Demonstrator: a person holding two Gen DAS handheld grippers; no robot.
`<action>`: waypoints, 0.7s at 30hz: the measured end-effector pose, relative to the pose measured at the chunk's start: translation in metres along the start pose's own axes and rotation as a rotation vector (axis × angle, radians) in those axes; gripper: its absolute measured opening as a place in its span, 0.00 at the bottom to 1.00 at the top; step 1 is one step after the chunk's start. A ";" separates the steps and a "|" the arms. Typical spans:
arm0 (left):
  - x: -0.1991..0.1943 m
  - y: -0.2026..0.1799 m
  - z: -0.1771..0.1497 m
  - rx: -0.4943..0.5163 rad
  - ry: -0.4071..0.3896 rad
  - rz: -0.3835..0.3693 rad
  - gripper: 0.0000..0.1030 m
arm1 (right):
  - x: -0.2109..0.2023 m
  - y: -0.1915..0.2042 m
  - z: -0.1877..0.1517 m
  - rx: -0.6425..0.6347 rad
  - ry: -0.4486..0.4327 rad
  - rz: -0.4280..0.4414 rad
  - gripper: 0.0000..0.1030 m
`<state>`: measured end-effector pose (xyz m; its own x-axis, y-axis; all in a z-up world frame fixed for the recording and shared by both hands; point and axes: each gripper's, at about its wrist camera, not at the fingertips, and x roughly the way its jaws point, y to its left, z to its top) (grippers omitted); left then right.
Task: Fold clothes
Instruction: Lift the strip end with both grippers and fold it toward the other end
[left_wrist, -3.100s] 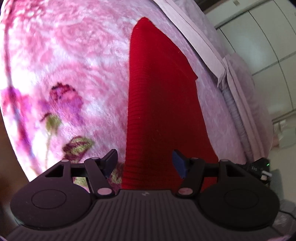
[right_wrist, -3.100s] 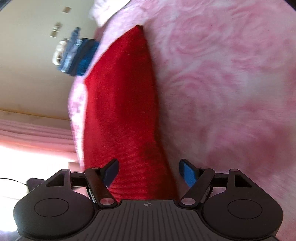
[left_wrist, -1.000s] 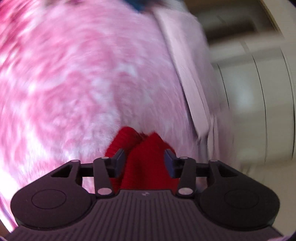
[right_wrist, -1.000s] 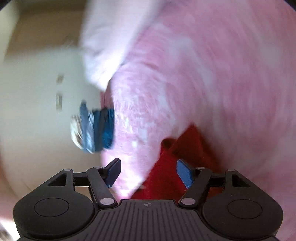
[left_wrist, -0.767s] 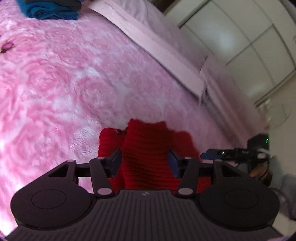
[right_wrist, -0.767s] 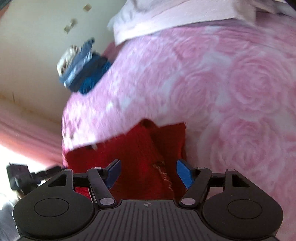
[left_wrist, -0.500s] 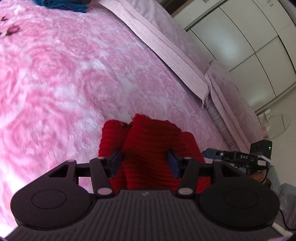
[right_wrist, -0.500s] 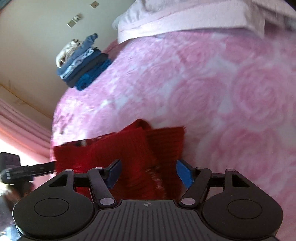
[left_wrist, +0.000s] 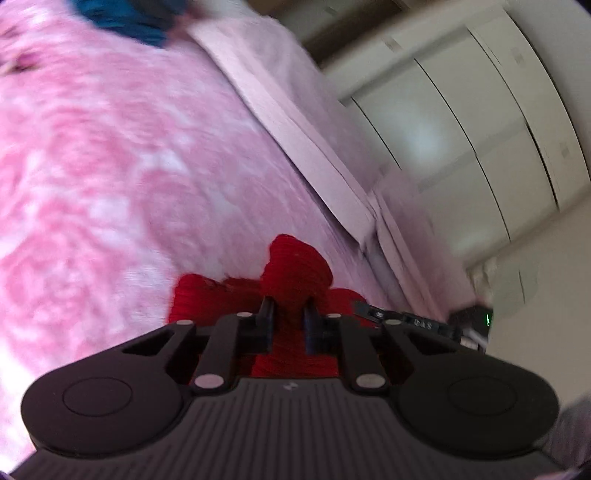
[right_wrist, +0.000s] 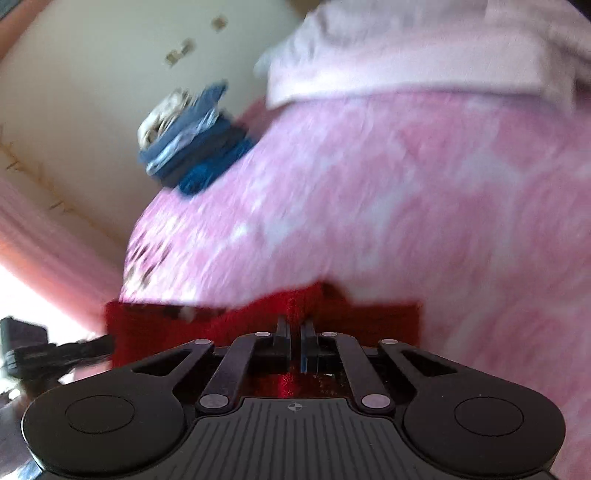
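A red knit garment (left_wrist: 295, 258) lies bunched on the pink rose-pattern blanket (left_wrist: 92, 166). My left gripper (left_wrist: 288, 310) has a raised fold of the red knit between its jaws, which are closing and pinch the fabric. In the right wrist view the same red garment (right_wrist: 369, 317) stretches as a band across the blanket (right_wrist: 406, 203). My right gripper (right_wrist: 295, 328) is shut on a ridge of it. The right gripper's tip (left_wrist: 406, 319) shows at the garment's right edge, and the left gripper (right_wrist: 37, 350) shows at the other end.
A stack of folded blue clothes (right_wrist: 195, 147) sits at the far edge of the bed (left_wrist: 129, 14). A lilac sheet and pillow (left_wrist: 295, 122) run along the head of the bed. White wardrobe doors (left_wrist: 480, 129) stand beyond it.
Both grippers, open over the red garment half a second ago, have shut on it. The fabric now stands up in a fold between the left jaws. Both views have rolled.
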<state>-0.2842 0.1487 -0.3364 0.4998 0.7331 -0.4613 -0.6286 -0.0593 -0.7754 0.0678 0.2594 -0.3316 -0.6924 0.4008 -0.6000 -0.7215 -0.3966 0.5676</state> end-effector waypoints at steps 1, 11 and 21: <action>0.003 0.008 0.000 -0.032 -0.006 0.032 0.11 | 0.002 0.002 0.003 -0.007 -0.016 -0.025 0.02; 0.015 0.006 0.004 0.034 -0.112 0.112 0.11 | 0.038 0.015 0.011 -0.075 -0.099 -0.202 0.02; 0.046 0.008 -0.005 0.052 0.023 0.316 0.26 | 0.066 0.014 0.011 -0.057 0.066 -0.263 0.30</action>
<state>-0.2629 0.1782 -0.3658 0.2882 0.6684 -0.6857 -0.7841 -0.2464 -0.5697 0.0119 0.2893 -0.3573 -0.4778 0.4427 -0.7588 -0.8733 -0.3327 0.3558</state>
